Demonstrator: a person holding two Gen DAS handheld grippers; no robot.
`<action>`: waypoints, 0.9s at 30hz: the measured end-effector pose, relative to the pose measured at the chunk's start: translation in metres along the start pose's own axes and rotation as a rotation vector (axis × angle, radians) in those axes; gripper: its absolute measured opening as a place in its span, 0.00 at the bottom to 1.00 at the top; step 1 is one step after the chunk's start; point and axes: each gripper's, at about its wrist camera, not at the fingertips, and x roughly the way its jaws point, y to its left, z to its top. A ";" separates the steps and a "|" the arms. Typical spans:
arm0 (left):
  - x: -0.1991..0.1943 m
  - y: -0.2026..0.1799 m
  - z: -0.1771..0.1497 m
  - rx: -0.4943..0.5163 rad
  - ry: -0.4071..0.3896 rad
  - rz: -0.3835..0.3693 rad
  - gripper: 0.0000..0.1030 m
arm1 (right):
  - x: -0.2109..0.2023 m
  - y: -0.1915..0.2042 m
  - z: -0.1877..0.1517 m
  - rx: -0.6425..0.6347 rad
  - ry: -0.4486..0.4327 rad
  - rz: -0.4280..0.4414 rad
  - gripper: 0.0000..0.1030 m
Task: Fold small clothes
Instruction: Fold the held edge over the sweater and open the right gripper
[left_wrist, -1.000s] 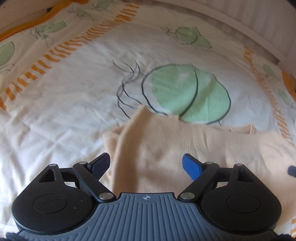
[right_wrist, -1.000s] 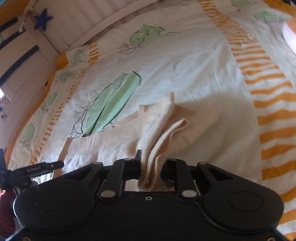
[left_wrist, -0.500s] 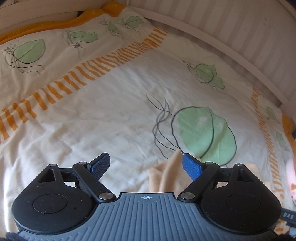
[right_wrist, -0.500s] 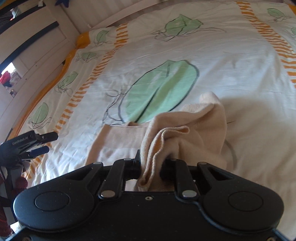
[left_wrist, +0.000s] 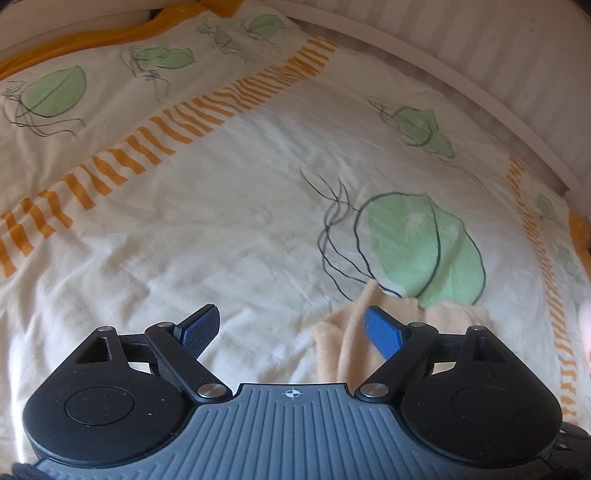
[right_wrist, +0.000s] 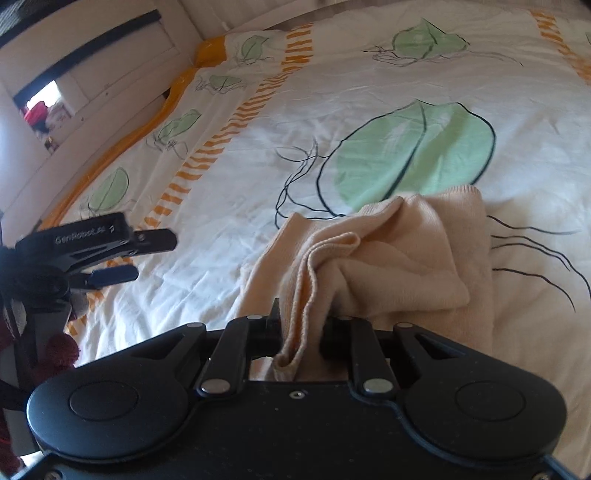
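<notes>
Bed with printed cover

A cream bedspread (left_wrist: 221, 221) with green leaves and orange stripes carries a peach knit garment (right_wrist: 406, 258), partly folded, touching the large leaf print.

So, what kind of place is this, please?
Most likely a bedroom. The beige garment lies on a bed cover printed with green leaves and orange stripes, and a white slatted bed frame runs along its edge.

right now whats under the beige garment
The beige garment lies on the leaf-print bedsheet, covering part of a green leaf. Anything else beneath is hidden by the cloth.
</notes>
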 end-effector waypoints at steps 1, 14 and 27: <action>0.001 -0.001 0.000 -0.001 0.007 -0.013 0.83 | 0.003 0.005 -0.002 -0.015 -0.001 -0.006 0.24; -0.001 0.007 0.001 -0.042 0.004 -0.016 0.83 | 0.033 0.057 -0.021 -0.193 0.009 -0.149 0.37; 0.003 0.010 0.002 -0.038 0.013 -0.006 0.83 | 0.013 0.069 -0.051 -0.215 -0.119 0.072 0.51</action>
